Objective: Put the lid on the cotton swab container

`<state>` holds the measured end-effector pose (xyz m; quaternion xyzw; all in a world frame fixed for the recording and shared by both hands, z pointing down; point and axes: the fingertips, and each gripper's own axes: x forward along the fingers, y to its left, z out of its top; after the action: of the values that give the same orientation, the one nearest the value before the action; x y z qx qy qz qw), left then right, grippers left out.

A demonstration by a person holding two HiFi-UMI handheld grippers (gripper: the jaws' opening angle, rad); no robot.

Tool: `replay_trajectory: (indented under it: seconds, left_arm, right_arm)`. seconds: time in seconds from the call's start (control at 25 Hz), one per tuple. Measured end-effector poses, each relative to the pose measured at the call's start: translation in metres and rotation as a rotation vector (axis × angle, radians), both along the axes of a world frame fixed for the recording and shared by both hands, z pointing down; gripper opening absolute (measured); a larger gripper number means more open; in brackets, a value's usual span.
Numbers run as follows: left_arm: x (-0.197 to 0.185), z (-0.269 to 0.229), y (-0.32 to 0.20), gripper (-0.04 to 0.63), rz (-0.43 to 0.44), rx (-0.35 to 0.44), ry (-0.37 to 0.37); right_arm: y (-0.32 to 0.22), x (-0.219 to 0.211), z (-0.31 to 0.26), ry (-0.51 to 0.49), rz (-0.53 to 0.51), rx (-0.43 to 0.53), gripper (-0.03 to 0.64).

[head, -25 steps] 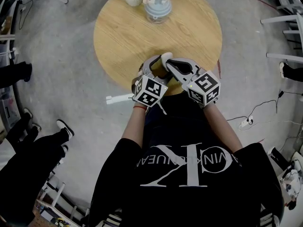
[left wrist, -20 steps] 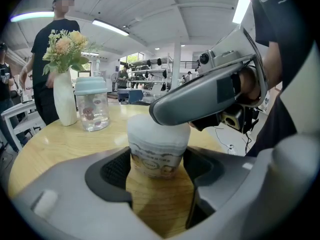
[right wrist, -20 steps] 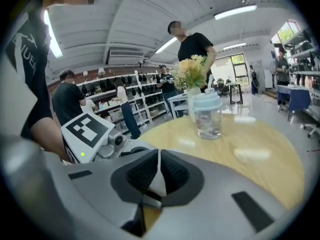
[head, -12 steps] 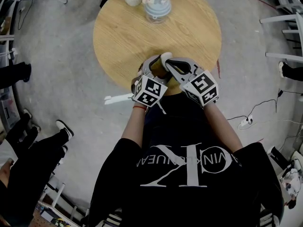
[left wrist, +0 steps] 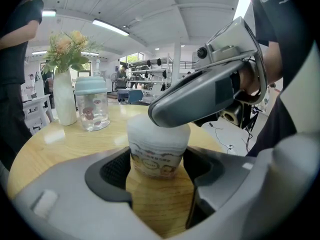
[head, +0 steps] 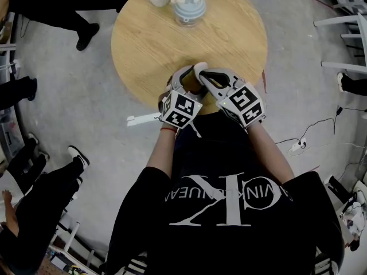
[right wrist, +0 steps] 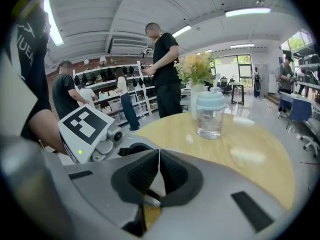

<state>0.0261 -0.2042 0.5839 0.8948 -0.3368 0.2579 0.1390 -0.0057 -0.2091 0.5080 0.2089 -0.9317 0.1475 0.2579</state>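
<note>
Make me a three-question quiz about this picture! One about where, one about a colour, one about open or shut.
1. Where is the cotton swab container? A. between the jaws of the left gripper B. on a chair C. on the floor
2. What colour is the lid of the clear jar? A. red B. light blue C. black
3. The right gripper has its jaws A. wide apart B. together C. pointing straight up
Answers: A, its pads flank the container; B, the lid looks pale blue; B, its pads meet.
</note>
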Motion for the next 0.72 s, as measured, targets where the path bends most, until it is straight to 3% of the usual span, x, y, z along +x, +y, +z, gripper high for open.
replay_trajectory:
  seconds: [0.72]
  left_arm:
    - [-0.007,-0.009,0.010,0.334,0.004,0.007,0.034]
  right_arm:
    - [-0.002,0.002,-0.002,-0.061,0.057,-0.012,0.020]
